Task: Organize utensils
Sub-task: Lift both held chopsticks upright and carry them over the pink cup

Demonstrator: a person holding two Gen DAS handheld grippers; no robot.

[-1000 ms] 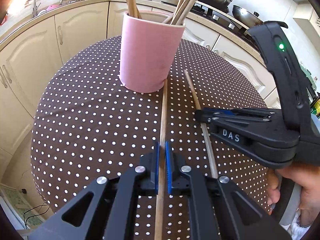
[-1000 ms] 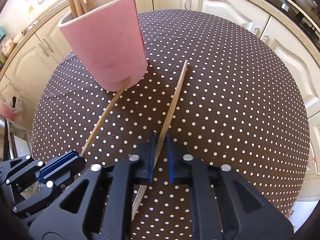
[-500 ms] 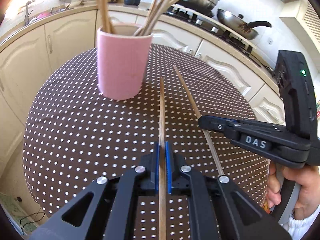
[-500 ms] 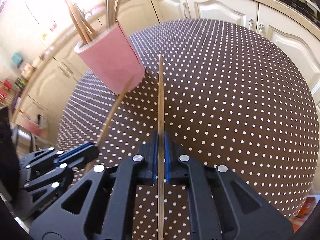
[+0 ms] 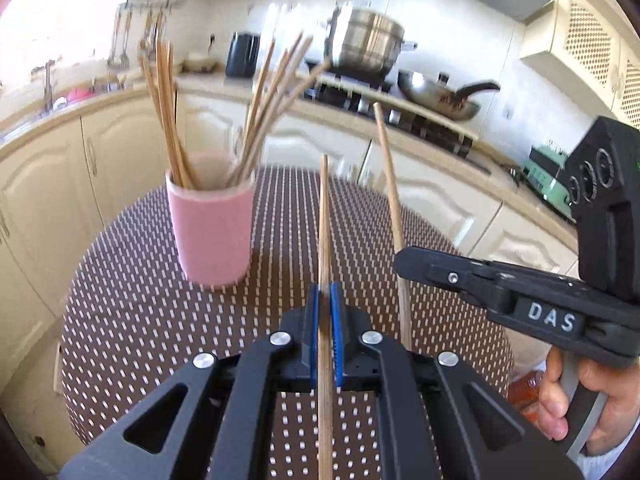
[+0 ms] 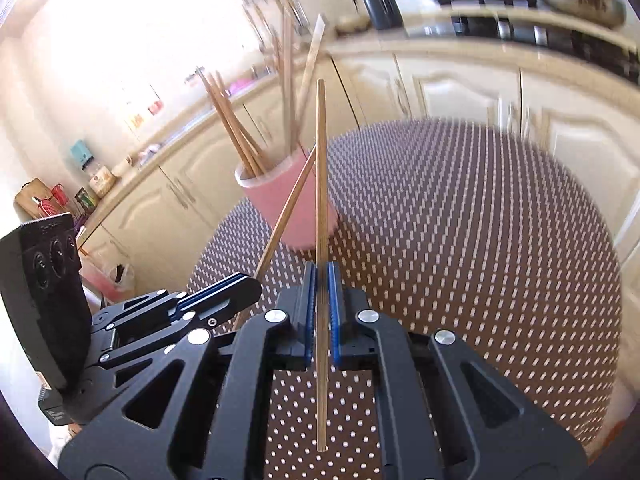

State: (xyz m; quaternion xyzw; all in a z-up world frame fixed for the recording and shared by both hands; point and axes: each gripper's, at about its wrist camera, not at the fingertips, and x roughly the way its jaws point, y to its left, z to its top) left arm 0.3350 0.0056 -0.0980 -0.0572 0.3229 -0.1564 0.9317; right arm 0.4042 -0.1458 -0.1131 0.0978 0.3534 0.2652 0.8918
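Observation:
My left gripper (image 5: 325, 294) is shut on a wooden chopstick (image 5: 325, 216) and holds it above the table, tip pointing away and upward. My right gripper (image 6: 321, 272) is shut on a second wooden chopstick (image 6: 320, 168), also lifted. In the left wrist view the right gripper (image 5: 404, 260) shows at right with its chopstick (image 5: 390, 184) rising from it. In the right wrist view the left gripper (image 6: 240, 286) shows at lower left with its chopstick (image 6: 286, 216). A pink cup (image 5: 211, 220) holding several chopsticks stands on the table ahead; it also shows in the right wrist view (image 6: 296, 200).
The round table has a brown cloth with white dots (image 5: 140, 320). Cream kitchen cabinets (image 5: 44, 184) curve behind it. A stove with a steel pot (image 5: 366, 46) and a pan (image 5: 438, 98) stands at the back right.
Both grippers have lifted their chopsticks off the table and tilted them upward. The pink cup now sits farther away and lower in both views.

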